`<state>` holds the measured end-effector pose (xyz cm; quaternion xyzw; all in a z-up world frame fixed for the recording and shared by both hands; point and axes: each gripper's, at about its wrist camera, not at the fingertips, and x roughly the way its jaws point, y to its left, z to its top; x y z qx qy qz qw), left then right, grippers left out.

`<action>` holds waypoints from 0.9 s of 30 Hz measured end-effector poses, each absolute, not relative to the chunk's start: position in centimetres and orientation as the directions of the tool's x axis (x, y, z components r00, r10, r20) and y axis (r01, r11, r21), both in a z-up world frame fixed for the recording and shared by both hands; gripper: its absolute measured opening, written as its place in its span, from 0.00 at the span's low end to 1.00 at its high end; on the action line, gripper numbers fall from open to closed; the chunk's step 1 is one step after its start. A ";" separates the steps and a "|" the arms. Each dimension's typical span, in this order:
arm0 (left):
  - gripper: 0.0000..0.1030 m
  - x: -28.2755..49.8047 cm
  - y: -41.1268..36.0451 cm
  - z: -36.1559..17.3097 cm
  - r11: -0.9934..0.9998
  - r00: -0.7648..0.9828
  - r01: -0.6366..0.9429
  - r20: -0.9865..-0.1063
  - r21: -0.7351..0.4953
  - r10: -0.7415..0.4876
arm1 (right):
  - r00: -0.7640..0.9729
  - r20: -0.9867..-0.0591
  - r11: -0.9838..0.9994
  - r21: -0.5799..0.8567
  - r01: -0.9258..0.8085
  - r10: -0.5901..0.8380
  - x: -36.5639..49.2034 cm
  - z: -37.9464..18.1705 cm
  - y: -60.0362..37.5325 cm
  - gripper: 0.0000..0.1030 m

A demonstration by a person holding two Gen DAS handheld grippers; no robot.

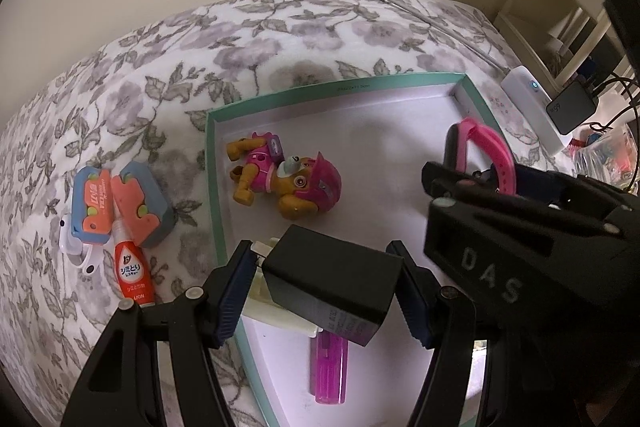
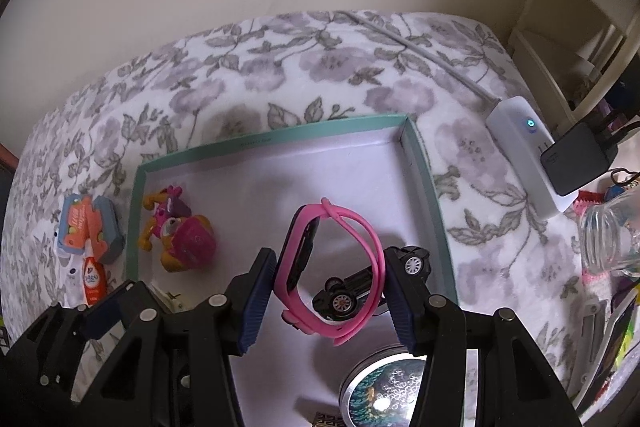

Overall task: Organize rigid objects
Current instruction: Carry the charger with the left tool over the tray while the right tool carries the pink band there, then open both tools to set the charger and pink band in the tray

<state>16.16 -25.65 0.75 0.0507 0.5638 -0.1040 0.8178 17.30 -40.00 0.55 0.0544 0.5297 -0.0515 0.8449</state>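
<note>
One toy pup (image 1: 280, 183), one pink watch (image 2: 332, 267), one toy car (image 2: 372, 283), one lighter (image 1: 329, 371).

"das" in white letters on the right gripper (image 1: 452, 167), just right of the left tool's fingers. left of them, the red bottle (image 1: 132, 273) reads "lion" under japanese print. far ahead to the right, the black charger (image 1: 573, 107) shows "65w", barely legible.
</note>
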 end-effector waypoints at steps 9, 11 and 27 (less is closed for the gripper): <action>0.66 16.2 -25.6 0.3 0.974 0.336 0.224 -0.936 -0.034 -0.110 | 0.411 -0.911 0.992 0.025 0.128 -0.030 17.5 -0.3 -39.3 0.55; 0.66 16.3 -25.6 0.3 0.974 0.335 0.223 -0.936 -0.035 -0.110 | 0.407 -0.912 0.992 0.015 0.125 -0.038 17.5 -0.3 -39.2 0.55; 0.69 16.4 -25.0 0.9 0.979 0.336 0.198 -0.936 -0.037 -0.103 | 0.439 -0.896 0.991 -0.012 0.130 -0.068 17.3 1.0 -38.9 0.66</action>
